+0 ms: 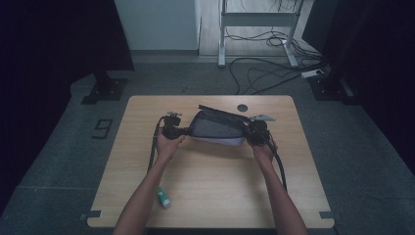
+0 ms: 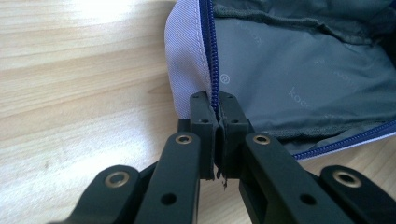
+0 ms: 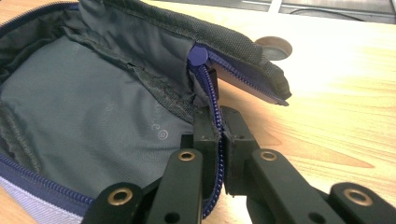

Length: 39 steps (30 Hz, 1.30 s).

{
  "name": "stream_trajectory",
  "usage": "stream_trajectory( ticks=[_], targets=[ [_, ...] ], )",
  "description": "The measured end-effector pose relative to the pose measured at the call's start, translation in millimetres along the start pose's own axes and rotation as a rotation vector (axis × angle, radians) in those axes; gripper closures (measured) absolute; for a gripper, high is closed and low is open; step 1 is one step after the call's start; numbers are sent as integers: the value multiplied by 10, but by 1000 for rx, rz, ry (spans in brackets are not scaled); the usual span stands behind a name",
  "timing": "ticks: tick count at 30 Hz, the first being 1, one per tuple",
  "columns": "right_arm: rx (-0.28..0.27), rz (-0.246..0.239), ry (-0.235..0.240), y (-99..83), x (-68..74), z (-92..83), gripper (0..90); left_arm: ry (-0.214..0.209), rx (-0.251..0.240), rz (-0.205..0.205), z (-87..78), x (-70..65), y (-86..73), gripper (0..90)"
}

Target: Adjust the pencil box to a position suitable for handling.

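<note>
- While its two black jaws stand pressed together, the left tool (image 2: pixel 217 122) is clamped on the blue zipper edge (image 2: pixel 214 70) of the pouch (image 2: pixel 299 70), at the pouch's lavender end.
- Likewise the right tool (image 3: pixel 219 135) has its jaws closed on the same zipper line at the pouch's other end, just below the round blue zipper stop (image 3: pixel 198 55).
- From above, the left tool (image 1: pixel 181 130) and the right tool (image 1: pixel 250 131) face each other, with the pouch (image 1: pixel 215 127) stretched between them and its flap hanging open toward the far side.
- Grey lining shows inside the open pouch in both gripper views; the dark outer fabric folds back over the top.
- The left hand (image 1: pixel 169 144) grips its tool from below, wrist near level, forearm running back to the bottom edge.
- The right hand (image 1: pixel 263 151) does the same on its side, forearm angled inward from the lower right.
- A cable (image 1: pixel 152 147) trails from the left tool along the forearm.
- The pouch hangs over the far half of the wooden counter (image 1: pixel 210 196); whether it touches the surface cannot be told.
- A small green and white tube (image 1: pixel 163 197) lies on the counter near the left elbow, well apart from the pouch.
- A round hole (image 1: pixel 242 107) sits in the counter just beyond the pouch.
</note>
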State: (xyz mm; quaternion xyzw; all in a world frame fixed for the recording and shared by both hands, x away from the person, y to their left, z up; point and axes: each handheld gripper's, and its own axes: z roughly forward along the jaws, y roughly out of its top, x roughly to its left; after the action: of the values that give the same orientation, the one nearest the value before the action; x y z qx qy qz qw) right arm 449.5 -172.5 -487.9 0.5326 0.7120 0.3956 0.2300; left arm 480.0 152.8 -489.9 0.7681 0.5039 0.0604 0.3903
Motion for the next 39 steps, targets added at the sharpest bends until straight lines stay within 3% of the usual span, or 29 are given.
stream_trajectory(
  ticks=[10, 15, 20, 32, 39],
  targets=[
    [-35, -20, 22, -31, 122, -119, 851, -12, -19, 7, -168, 19, -60, 872],
    [-48, -31, 32, -25, 172, -190, 851, 2, -31, 42, -296, -29, -77, 871],
    [-59, -53, 35, -23, 235, -279, 851, -15, -41, 46, -390, -40, -119, 871],
    [-77, -91, 58, -107, 379, -527, 851, -38, -48, 91, -618, -129, -347, 868],
    [-80, -94, 79, -201, 415, -601, 851, -59, -62, 90, -679, -141, -516, 866]
  ],
)
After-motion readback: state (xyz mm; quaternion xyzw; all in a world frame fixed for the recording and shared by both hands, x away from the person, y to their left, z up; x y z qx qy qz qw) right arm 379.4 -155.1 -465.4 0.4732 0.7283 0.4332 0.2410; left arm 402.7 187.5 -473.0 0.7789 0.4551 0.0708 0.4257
